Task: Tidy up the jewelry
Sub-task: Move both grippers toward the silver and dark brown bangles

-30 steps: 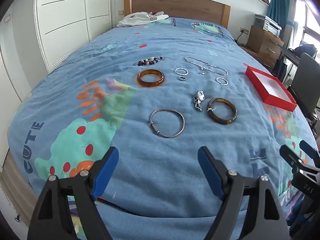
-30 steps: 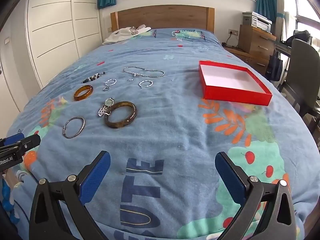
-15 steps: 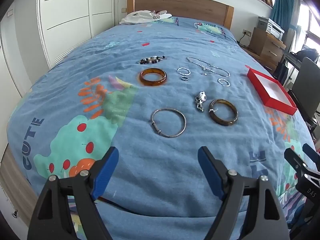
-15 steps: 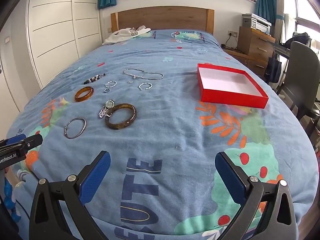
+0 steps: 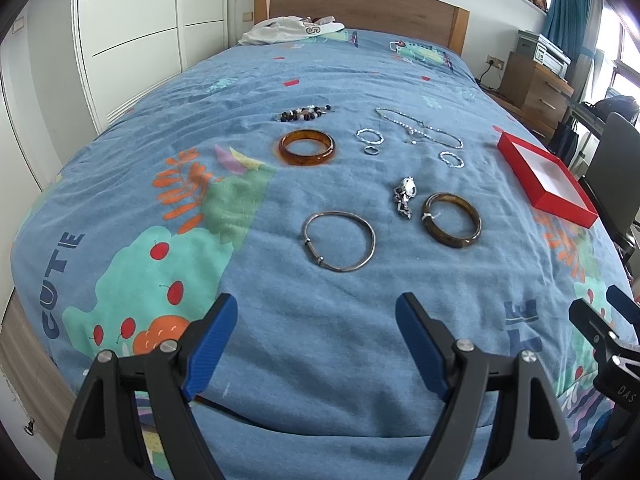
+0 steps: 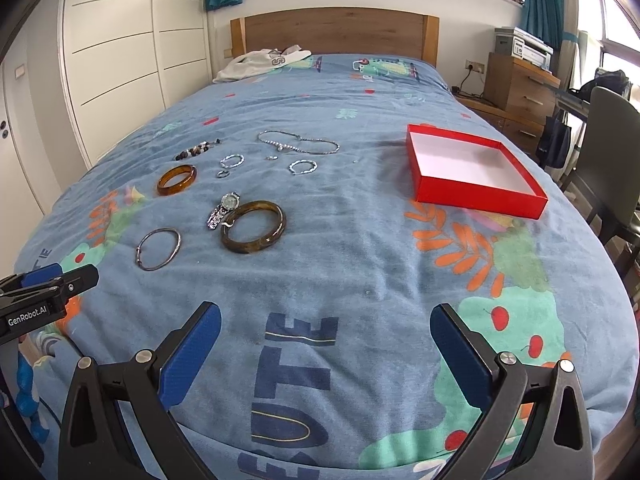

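Left gripper (image 5: pixel 316 320): jaws spread wide, nothing between them; I hold it over the foot edge of the bed (image 5: pixel 340 360), pointed up the blanket.
Right gripper (image 6: pixel 326 332): also gaping and empty, over the foot edge, nearer the bed's right side.
Silver bangle (image 5: pixel 340 241): closest piece to my left tool, lying flat. I judge it thin, stiff and slick; I would pinch across the wire at the near arc, pressing into the soft blanket.
Dark bangle (image 6: pixel 253 227): mid-bed, thick and rigid, probably stone or resin, so chippable. Grip across the band, one finger inside the ring.
Watch (image 6: pixel 224 210): touching or just beside the dark bangle's left rim; linked strap will flop. Take it at the case.
Amber bangle (image 5: pixel 306 147): further up the bed, left of centre; handles like the dark one.
Bead bracelet (image 5: pixel 306 113), chain necklace (image 5: pixel 418 127), small rings (image 5: pixel 370 136): furthest row; light, limp or tiny, likely to slip or trail.
Red box (image 6: pixel 472 170): near the bed's right edge, open-topped, white inside, holds nothing I can see. Well apart from all the jewelry.
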Demonstrator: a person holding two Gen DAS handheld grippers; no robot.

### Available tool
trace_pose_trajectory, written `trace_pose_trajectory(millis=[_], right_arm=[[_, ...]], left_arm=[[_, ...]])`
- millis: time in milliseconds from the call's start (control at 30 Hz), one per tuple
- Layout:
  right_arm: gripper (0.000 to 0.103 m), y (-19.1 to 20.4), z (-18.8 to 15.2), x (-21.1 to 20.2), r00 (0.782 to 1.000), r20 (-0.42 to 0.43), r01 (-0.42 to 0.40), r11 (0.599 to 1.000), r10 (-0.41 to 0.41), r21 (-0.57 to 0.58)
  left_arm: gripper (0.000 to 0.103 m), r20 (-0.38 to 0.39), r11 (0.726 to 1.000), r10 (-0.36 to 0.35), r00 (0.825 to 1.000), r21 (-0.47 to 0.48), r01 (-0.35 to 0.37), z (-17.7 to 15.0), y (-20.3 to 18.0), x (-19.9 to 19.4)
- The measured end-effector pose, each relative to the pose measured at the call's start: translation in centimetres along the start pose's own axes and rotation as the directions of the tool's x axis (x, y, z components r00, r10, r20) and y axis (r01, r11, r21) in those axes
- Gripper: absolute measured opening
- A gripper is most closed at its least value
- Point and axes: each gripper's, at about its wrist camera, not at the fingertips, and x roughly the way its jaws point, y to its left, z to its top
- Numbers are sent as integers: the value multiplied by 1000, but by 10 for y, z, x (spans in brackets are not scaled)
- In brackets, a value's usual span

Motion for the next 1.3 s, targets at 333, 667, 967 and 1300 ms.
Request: trace_pose_trajectory(millis=[333,667,967,1300], right_arm=[[102,2,0,4,1000,0,-29,1000,29,8],[102,2,-1,12,999,-18,-43,999,43,3],[101,2,-3,24,998,-36,-50,999,50,9],[99,9,-2,34,997,-44,-67,998,67,-12]], left_arm=[[81,0,1000,-6,1000,5,6,1,0,7],[81,-14,1000,-1,1000,4,1,7,3,17],[81,-25,999,-12,1000,30,13,6,3,23],[81,-61,999,-30,998,15,31,5,10,35]])
